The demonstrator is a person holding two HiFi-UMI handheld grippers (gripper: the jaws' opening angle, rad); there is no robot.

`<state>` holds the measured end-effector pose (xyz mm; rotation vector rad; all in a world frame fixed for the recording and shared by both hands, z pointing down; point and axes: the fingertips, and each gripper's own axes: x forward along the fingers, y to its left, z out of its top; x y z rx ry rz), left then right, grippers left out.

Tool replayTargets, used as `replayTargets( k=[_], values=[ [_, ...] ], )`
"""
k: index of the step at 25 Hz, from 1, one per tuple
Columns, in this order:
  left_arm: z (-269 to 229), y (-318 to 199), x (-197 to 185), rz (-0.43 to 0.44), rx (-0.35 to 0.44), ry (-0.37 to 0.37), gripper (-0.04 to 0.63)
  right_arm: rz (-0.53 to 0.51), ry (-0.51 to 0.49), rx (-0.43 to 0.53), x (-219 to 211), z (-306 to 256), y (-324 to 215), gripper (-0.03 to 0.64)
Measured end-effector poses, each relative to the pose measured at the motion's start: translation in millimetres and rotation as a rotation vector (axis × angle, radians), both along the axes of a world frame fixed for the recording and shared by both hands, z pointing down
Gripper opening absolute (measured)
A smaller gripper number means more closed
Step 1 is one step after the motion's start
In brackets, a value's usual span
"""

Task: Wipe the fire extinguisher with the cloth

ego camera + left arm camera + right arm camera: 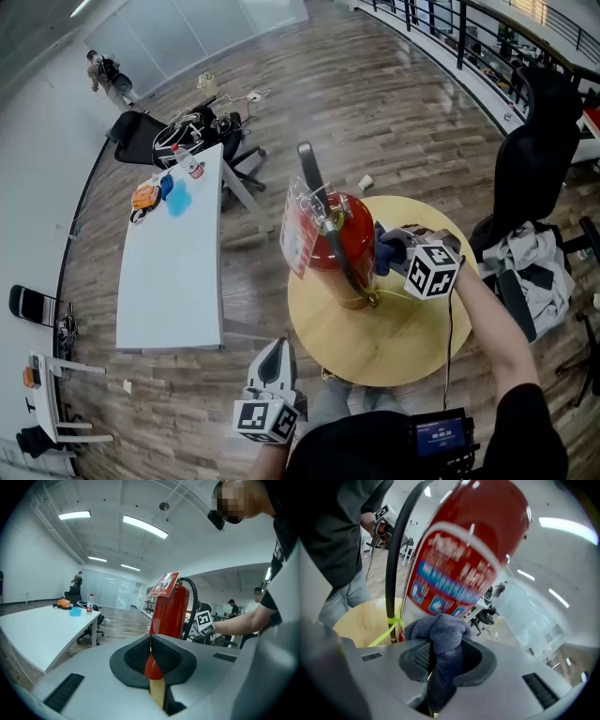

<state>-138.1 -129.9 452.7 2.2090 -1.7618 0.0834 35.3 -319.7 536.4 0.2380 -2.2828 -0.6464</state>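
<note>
A red fire extinguisher with a black hose and a hanging tag stands upright on a round wooden table. My right gripper is shut on a blue-grey cloth and holds it against the extinguisher's right side, low on the body. A yellow-green tie binds the hose near the base. My left gripper hangs shut and empty below the table's near left edge, apart from the extinguisher.
A long white table stands to the left with a bottle, a blue item and an orange item at its far end. Office chairs crowd the right side. A person stands far off.
</note>
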Motion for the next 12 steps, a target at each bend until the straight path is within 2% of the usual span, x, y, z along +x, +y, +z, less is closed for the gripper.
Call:
replayTargets(
  k=[4, 6, 9, 10, 12],
  values=[
    [-5.2, -1.7, 8.6, 0.017, 0.025, 0.028, 0.023, -0.014, -0.064, 0.287, -2.5, -112.8, 2.6, 0.094],
    [-8.9, -3.7, 12.9, 0.024, 0.041, 0.049, 0.023, -0.027, -0.017, 0.452, -2.5, -154.9, 6.8, 0.094],
    [-19.2, -6.6, 15.3, 0.028, 0.075, 0.063, 0.023, -0.056, 0.127, 0.678, -1.2, -184.7, 11.6, 0.094],
    [-22.8, -7.7, 15.3, 0.03, 0.087, 0.061, 0.023, -0.06, 0.161, 0.734, -0.9, -189.8, 12.5, 0.094],
    [-29.6, -10.6, 13.8, 0.032, 0.108, 0.052, 0.023, -0.049, 0.166, 0.806, -2.9, -203.5, 13.7, 0.094]
  ],
)
